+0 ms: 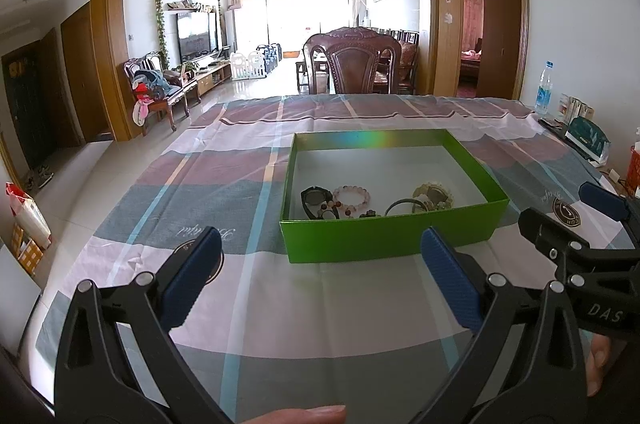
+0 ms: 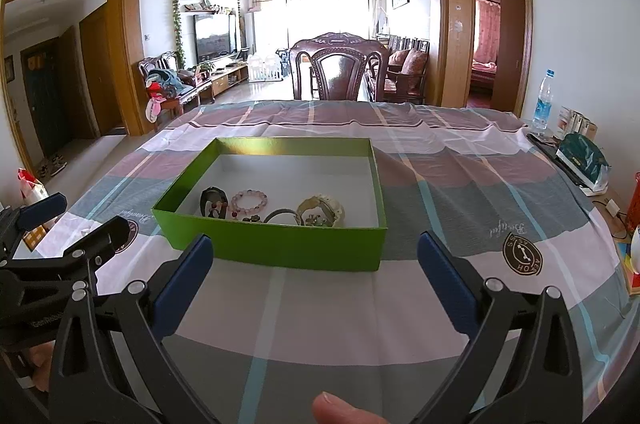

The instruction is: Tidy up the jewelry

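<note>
A green box (image 1: 384,236) with a white floor sits on the striped tablecloth; it also shows in the right wrist view (image 2: 276,248). Inside lie a pink bead bracelet (image 1: 352,195) (image 2: 249,201), a dark oval piece (image 1: 314,198) (image 2: 214,200), a dark bangle (image 1: 400,206) (image 2: 280,215) and a pale gold bracelet (image 1: 432,194) (image 2: 320,210). My left gripper (image 1: 320,252) is open and empty, just short of the box's near wall. My right gripper (image 2: 314,256) is open and empty, in front of the box's right end. It also shows in the left wrist view (image 1: 568,212).
A dark wooden chair (image 1: 352,64) stands behind the table's far edge. A water bottle (image 1: 544,88), small cartons and a teal bag (image 1: 586,140) sit at the table's right side. A red item (image 2: 634,200) is at the right edge. The floor drops off to the left.
</note>
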Available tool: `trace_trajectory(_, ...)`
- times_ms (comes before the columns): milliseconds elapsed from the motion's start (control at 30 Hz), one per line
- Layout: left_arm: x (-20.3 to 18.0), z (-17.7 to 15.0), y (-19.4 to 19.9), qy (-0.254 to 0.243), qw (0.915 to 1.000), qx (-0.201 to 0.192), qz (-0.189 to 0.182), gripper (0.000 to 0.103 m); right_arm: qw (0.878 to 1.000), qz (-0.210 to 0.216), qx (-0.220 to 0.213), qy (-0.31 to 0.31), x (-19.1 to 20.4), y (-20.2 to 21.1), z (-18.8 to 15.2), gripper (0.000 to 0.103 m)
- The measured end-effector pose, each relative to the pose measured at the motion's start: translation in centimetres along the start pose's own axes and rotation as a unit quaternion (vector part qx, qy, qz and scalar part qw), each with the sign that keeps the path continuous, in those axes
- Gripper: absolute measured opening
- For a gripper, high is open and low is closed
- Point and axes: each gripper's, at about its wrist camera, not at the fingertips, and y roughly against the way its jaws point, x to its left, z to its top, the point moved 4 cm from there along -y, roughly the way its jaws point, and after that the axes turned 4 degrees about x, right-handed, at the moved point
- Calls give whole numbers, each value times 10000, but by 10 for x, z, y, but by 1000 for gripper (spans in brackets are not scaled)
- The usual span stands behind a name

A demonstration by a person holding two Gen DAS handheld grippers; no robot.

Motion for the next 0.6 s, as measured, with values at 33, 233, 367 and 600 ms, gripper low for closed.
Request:
trace_trajectory(33, 0, 1, 0, -3, 10000, -4, 4, 99, 10000, -2, 2, -1, 0, 0, 0, 100)
trace_trajectory(233, 0, 0, 0, -1, 10000, -1, 1, 99, 10000, -4, 2, -2, 0, 0, 0, 100)
trace_trajectory(367, 1, 1, 0, -1, 10000, 1, 0, 99, 10000, -2, 2, 0, 0, 0, 0, 100)
trace_trajectory(600, 0, -2, -1, -8, 10000, 22, -17, 99, 10000, -4, 1, -2, 0, 0, 0, 100)
